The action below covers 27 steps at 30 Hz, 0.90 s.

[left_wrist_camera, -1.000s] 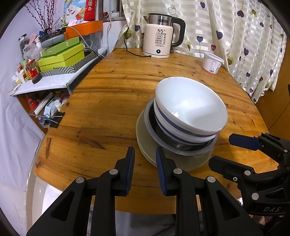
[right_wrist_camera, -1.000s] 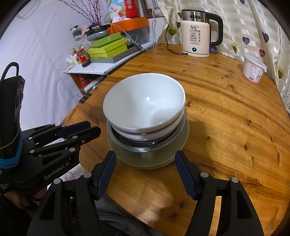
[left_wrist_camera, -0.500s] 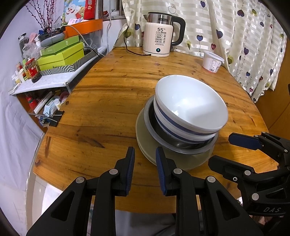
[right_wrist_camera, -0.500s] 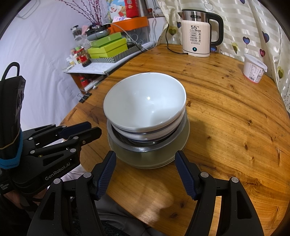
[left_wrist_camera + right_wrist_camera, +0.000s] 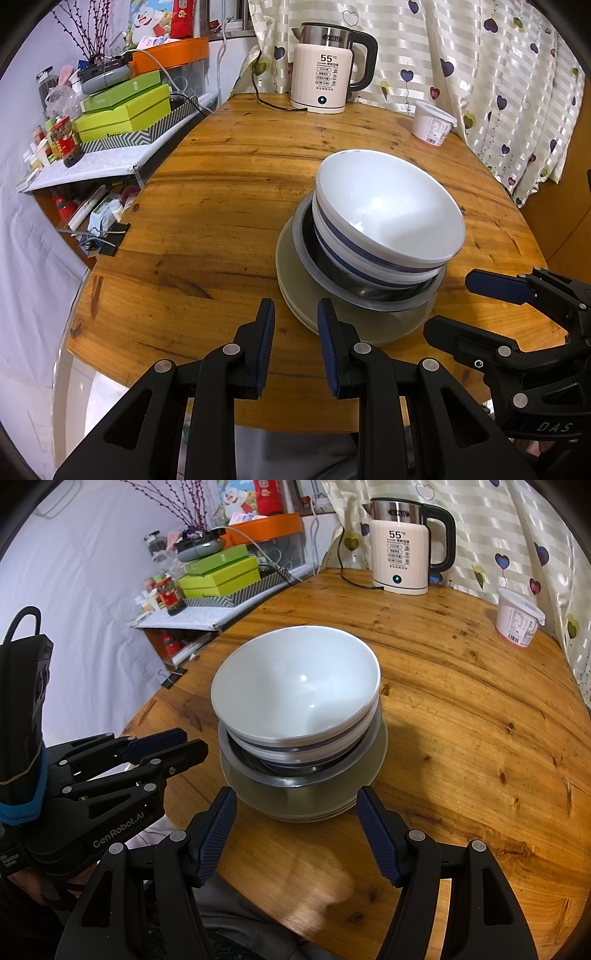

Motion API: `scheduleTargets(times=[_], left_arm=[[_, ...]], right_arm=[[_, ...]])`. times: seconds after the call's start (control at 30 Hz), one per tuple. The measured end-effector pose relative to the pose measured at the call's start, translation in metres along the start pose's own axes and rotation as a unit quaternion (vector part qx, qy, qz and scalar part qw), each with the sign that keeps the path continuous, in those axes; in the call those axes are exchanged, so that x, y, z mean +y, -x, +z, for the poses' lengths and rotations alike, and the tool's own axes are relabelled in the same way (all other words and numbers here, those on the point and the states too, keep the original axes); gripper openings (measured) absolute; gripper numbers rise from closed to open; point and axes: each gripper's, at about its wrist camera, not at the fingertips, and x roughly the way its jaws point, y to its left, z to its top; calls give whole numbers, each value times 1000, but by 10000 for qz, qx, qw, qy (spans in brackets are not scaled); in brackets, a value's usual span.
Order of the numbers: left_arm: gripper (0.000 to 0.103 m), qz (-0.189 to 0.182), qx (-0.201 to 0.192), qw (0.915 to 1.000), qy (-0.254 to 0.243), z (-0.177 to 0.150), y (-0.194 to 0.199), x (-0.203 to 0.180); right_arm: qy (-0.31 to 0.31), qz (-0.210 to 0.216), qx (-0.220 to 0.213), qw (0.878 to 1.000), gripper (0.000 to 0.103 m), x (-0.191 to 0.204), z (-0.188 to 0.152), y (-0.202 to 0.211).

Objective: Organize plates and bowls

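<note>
Fingers point(image 5: 266, 332) apart; kettle point(image 5: 325, 70), tub point(image 5: 432, 127) beyond.

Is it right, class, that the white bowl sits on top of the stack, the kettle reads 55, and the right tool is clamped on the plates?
Not quite. The right tool is open and holds nothing: in the right wrist view its fingers stand short of the plates, apart from them. The white bowl does top the stack, and the kettle reads 55.

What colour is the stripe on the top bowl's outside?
Dark blue on the white bowl, clearest in the left wrist view.
</note>
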Motion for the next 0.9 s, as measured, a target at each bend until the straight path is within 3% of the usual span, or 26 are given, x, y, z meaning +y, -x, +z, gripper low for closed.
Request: scheduleTargets(times=[0.9], left_arm=[[25, -8, -3, 10000, -20, 0, 1, 0]], right_arm=[[1, -4, 9, 10000, 68, 1, 1, 0]])
